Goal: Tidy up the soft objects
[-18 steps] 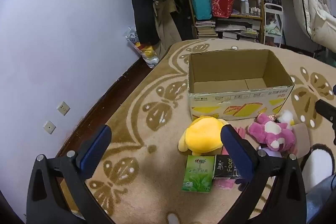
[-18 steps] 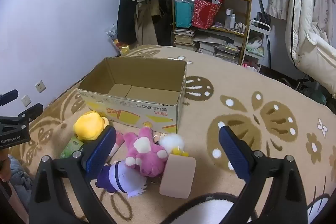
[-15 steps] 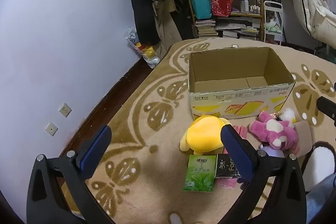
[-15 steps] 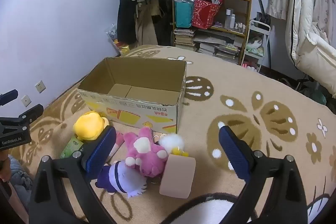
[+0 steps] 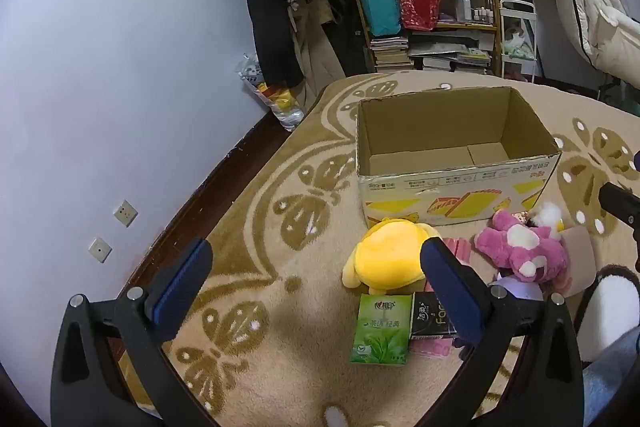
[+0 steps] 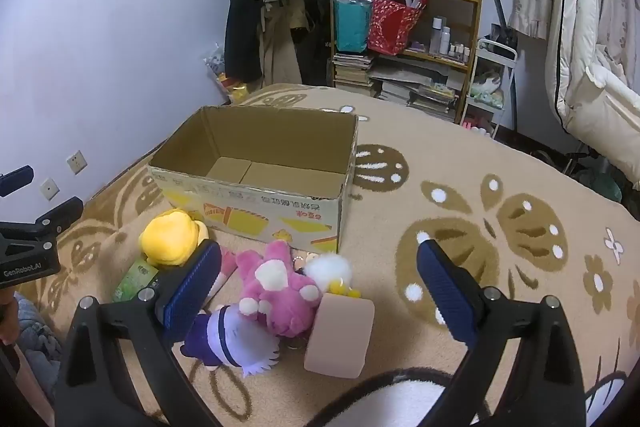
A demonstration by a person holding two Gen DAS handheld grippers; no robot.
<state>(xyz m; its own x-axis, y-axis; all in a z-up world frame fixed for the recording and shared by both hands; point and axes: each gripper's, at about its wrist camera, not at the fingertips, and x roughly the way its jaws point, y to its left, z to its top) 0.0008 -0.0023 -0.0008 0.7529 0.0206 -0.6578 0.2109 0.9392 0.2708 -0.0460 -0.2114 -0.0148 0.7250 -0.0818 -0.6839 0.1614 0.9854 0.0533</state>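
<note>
Both left tongs [image 5: 316,267] and right tongs [image 6: 319,269] gape wide, holding nothing. Yellow plush toy [image 5: 386,257], pink plush toy [image 6: 282,293] and what looks like a purple-white doll [image 6: 230,341] lie on the patterned beige rug [image 6: 460,179], just beside the open cardboard box [image 6: 256,189].

Both grippers look the same. The left gripper [image 5: 316,287] has black plastic arms shaped like triangles, with shiny silver screws and bumpy dark blue pads [image 5: 182,283] on its fingers. The right gripper [image 6: 318,285] matches it. White letters on the left one's side say GenRobot.AI.
</note>
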